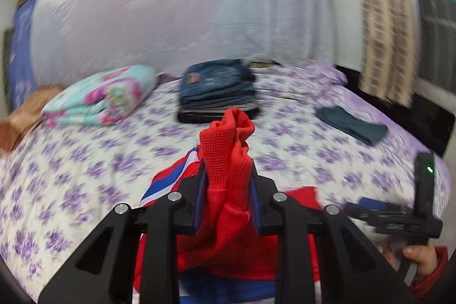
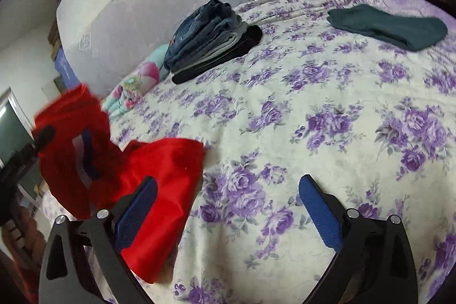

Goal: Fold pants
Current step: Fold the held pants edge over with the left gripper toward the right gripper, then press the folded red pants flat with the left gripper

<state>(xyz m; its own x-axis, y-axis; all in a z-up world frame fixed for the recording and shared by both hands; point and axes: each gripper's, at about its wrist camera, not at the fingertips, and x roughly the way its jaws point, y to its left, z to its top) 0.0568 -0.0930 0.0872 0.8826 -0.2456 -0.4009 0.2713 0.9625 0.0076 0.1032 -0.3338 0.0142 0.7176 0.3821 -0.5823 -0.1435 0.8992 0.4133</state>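
The left gripper is clamping a bunched wad of the red pants, fabric poking up past its fingertips and the rest hanging below over the floral bedspread. The right gripper is standing wide apart, holding nothing, with red cloth lying just off its left finger. Best play, I'd say: it should be pinching the matching waistband corner there, then both spreading the pants flat before creasing.
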